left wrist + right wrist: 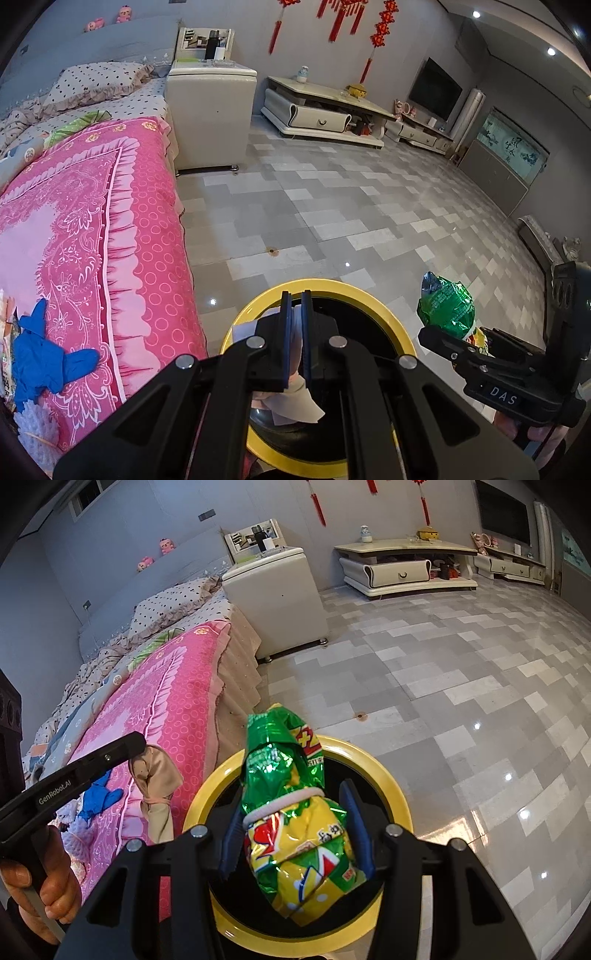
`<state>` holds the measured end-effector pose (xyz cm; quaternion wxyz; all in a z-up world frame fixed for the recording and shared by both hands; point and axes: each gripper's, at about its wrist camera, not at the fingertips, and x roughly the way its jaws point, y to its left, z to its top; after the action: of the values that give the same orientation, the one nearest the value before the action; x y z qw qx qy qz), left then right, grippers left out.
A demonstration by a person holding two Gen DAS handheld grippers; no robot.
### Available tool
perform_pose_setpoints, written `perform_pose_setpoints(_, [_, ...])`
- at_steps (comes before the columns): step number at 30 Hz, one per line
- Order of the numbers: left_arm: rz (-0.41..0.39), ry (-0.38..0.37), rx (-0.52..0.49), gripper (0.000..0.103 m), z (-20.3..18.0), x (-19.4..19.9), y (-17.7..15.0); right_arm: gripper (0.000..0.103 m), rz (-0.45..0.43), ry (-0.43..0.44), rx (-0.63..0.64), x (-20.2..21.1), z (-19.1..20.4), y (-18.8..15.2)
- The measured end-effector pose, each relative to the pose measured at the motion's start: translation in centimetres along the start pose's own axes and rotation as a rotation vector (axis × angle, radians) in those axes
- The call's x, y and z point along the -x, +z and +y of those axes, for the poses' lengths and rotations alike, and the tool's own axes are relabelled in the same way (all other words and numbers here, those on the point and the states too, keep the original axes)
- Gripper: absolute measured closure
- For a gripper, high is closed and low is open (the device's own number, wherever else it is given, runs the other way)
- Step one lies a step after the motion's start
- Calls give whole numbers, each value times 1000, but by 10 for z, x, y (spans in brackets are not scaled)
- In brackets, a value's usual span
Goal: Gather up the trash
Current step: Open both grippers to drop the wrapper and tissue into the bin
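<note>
A yellow-rimmed black trash bin [391, 317] stands on the floor beside the bed; it also shows in the right wrist view [399, 786]. My left gripper [296, 314] is shut on a crumpled beige paper tissue [295, 402] and holds it over the bin's opening. The tissue hangs from that gripper in the right wrist view [157, 779]. My right gripper [293, 812] is shut on a green and yellow snack bag [295, 834], tied with a white band, above the bin. The bag shows at the right of the left wrist view [447, 306].
The bed with a pink patterned blanket [85, 229] lies at the left, with a blue glove [44, 354] and other small items on it. A white bedside cabinet [210, 114] and a low TV stand [325, 114] stand farther off across the grey tiled floor [332, 206].
</note>
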<state>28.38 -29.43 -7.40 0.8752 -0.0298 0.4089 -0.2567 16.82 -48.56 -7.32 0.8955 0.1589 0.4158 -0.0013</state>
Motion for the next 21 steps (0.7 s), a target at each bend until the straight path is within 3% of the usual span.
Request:
perform_pose_setpoints(9, [-1, -18, -23, 99, -10, 2, 2, 55, -11, 1, -1, 4, -4, -5])
perform_pose_setpoints(13, [3, -19, -16, 97, -7, 5, 1, 48, -5, -10, -6, 5, -5, -7])
perform_pose_setpoints(15, [4, -18, -3, 87, -4, 8, 0, 44, -3, -14, -16, 6, -6, -9])
perform_pose_setpoints(17, [-11, 1, -2, 55, -1, 14, -1, 44, 1, -26, -24, 6, -6, -11])
perform_pose_setpoints(21, [-36, 31, -2, 52, 9, 29, -3, 39, -3, -32, -38, 10, -4, -14])
